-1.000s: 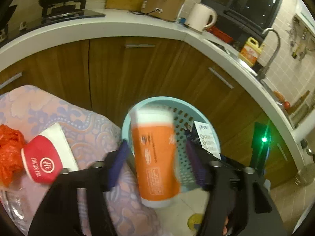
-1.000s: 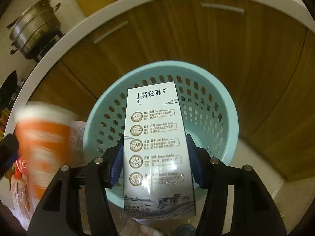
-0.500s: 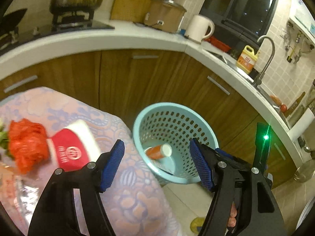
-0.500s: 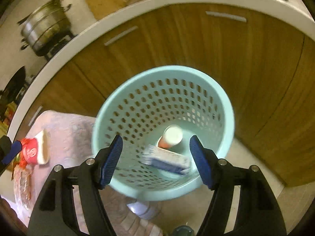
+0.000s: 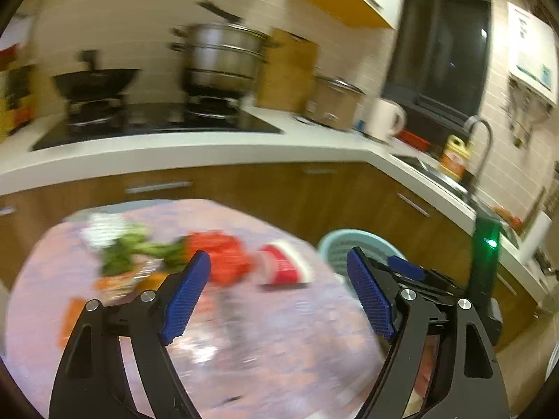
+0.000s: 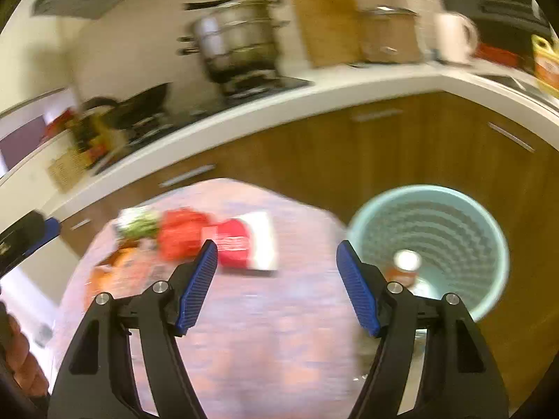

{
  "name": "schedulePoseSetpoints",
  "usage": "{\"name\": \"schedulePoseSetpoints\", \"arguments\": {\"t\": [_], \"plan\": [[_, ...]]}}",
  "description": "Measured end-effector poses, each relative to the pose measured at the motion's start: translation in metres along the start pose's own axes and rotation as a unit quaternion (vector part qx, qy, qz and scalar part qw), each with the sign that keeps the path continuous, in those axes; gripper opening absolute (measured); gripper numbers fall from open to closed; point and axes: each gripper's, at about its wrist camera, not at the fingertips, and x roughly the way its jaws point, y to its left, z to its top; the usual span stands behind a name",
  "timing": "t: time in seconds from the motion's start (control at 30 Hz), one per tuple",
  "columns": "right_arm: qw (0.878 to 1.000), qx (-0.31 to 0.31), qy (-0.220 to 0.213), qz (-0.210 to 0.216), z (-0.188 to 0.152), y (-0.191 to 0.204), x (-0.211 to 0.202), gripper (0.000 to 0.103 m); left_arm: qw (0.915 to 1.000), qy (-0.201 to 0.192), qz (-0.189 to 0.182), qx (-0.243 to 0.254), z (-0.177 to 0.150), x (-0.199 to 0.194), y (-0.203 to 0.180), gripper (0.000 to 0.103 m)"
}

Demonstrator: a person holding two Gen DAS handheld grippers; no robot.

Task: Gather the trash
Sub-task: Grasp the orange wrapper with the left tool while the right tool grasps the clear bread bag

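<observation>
Left claw (image 5: 279,291): standing wide with nothing between its blue pads; its jaws have just been opening further.
Right claw (image 6: 277,284): also gaping and carrying nothing; its jaws have just been opening too.
Bench (image 5: 265,331): lying under and ahead of both claws, wearing a pink patterned cloth, blurred.
Red and white pack (image 6: 244,244): lying on the bench just ahead of the right claw's left pad; in the left wrist view (image 5: 284,267) it is sitting ahead, between the pads.
Orange-red crumpled trash (image 5: 223,256): resting just left of that pack, right past the left claw's left pad.
Green scraps (image 5: 136,251): lying further left, too blurred to name.
Basket (image 6: 489,230): pale blue, standing ahead and right of the right claw, beside the bench.
Orange cup (image 6: 405,267): lying inside the basket, at the bottom.
</observation>
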Motion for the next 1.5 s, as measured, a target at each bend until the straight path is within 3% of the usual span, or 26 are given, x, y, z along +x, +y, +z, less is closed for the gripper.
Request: {"name": "schedulePoseSetpoints", "arguments": {"t": [0.17, 0.37, 0.5, 0.63, 0.77, 0.83, 0.93, 1.0, 1.13, 1.17, 1.27, 1.4, 1.47, 1.5], "plan": [[0.998, -0.040, 0.014, 0.042, -0.024, 0.059, 0.021, 0.067, 0.9966, -0.009, 0.071, -0.041, -0.013, -0.032, 0.078, 0.082], [0.995, -0.067, 0.038, 0.058, -0.049, 0.093, 0.052, 0.067, 0.9873, 0.029, 0.138, -0.074, -0.040, -0.025, 0.149, 0.082], [0.995, -0.080, 0.040, 0.054, -0.058, 0.103, 0.058, 0.068, 0.9854, 0.057, 0.135, -0.087, -0.057, -0.005, 0.175, 0.082], [0.994, -0.086, 0.034, 0.060, -0.060, 0.104, 0.057, 0.081, 0.9834, 0.088, 0.126, -0.097, -0.069, 0.023, 0.184, 0.082], [0.992, -0.096, 0.047, 0.065, -0.062, 0.109, 0.061, 0.088, 0.9792, 0.109, 0.147, -0.087, -0.079, 0.041, 0.183, 0.081], [0.991, -0.104, 0.051, 0.063, -0.063, 0.113, 0.062, 0.095, 0.9770, 0.113, 0.163, -0.080, -0.082, 0.044, 0.182, 0.077], [0.991, -0.108, 0.056, 0.058, -0.062, 0.118, 0.063, 0.095, 0.9756, 0.117, 0.169, -0.078, -0.083, 0.046, 0.183, 0.060], [0.991, -0.088, 0.076, 0.074, -0.061, 0.119, 0.069, 0.095, 0.9756, 0.117, 0.170, -0.075, -0.084, 0.045, 0.182, 0.050], [0.990, -0.060, 0.108, 0.072, -0.060, 0.121, 0.084, 0.095, 0.9782, 0.108, 0.164, -0.068, -0.086, 0.041, 0.177, 0.034], [0.990, -0.055, 0.114, 0.063, -0.060, 0.121, 0.088, 0.095, 0.9789, 0.102, 0.163, -0.069, -0.086, 0.038, 0.176, 0.026], [0.989, -0.036, 0.131, 0.058, -0.060, 0.117, 0.099, 0.095, 0.9812, 0.085, 0.155, -0.078, -0.085, 0.032, 0.177, 0.021], [0.981, 0.009, 0.169, 0.097, -0.063, 0.111, 0.116, 0.095, 0.9845, 0.073, 0.136, -0.084, -0.084, 0.028, 0.178, 0.021], [0.981, 0.011, 0.169, 0.098, -0.064, 0.112, 0.116, 0.095, 0.9854, 0.067, 0.133, -0.082, -0.083, 0.027, 0.176, 0.021], [0.981, 0.002, 0.166, 0.095, -0.065, 0.115, 0.115, 0.090, 0.9860, 0.063, 0.131, -0.081, -0.083, 0.026, 0.176, 0.021]]}}
